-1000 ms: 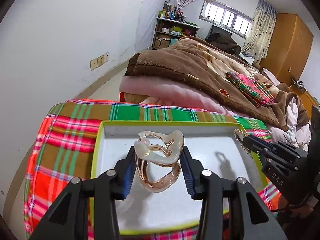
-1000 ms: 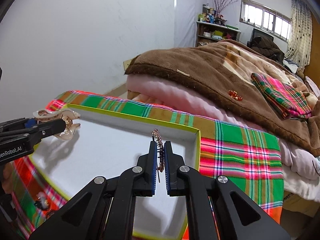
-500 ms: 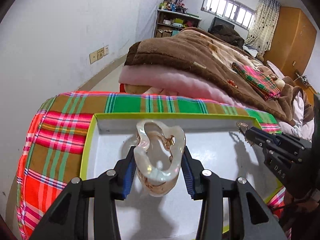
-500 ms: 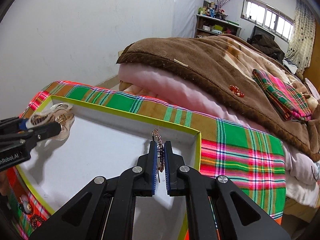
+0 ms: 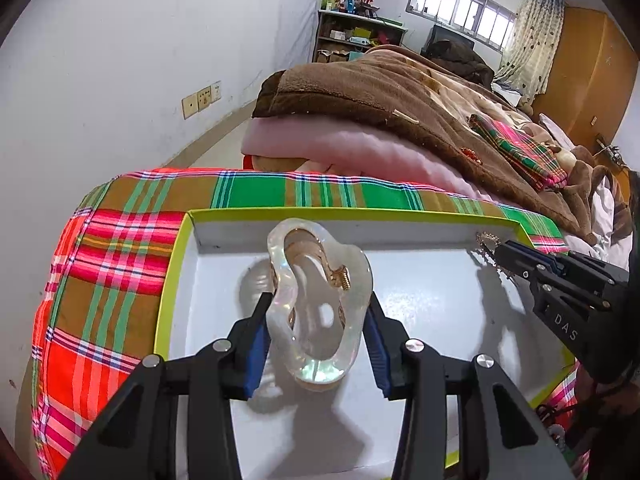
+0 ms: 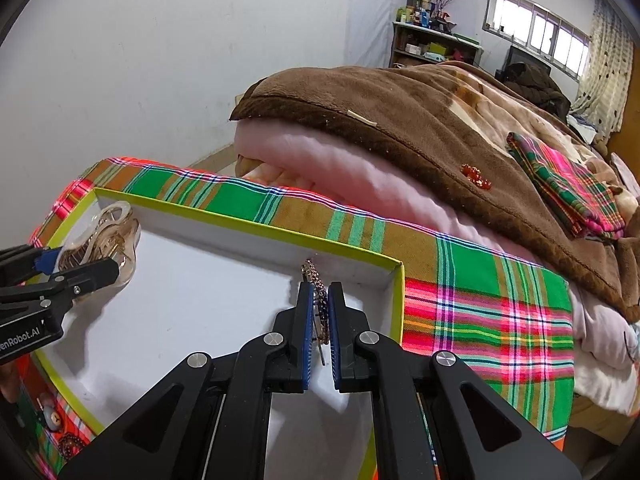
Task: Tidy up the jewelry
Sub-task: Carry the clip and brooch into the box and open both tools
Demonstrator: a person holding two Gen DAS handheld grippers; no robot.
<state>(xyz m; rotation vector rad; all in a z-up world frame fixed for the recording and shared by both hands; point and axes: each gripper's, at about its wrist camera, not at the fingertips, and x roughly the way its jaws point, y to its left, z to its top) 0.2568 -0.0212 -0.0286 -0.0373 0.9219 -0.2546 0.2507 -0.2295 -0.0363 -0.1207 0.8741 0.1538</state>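
My left gripper (image 5: 316, 316) is shut on a pearly translucent hair claw clip (image 5: 316, 304) with a gold spring, held low over the left part of a white box with a lime-green rim (image 5: 340, 211). The clip and left gripper also show in the right wrist view (image 6: 100, 240). My right gripper (image 6: 320, 308) is shut on a thin beaded hair pin (image 6: 318, 292), held over the box's right part near its far right corner (image 6: 396, 272). The right gripper also shows in the left wrist view (image 5: 496, 252).
The box sits on a plaid cloth (image 5: 100, 272) covering a small table. Behind it lies a bed with pink bedding (image 6: 360, 176) and a brown blanket (image 6: 440, 120) bearing a small red ornament (image 6: 476, 174). Small jewelry pieces (image 6: 60, 432) lie on the cloth at the box's near left.
Both grippers have moved down and forward into the box. The claw clip has tilted forward in the left gripper. The right gripper still holds the pin.
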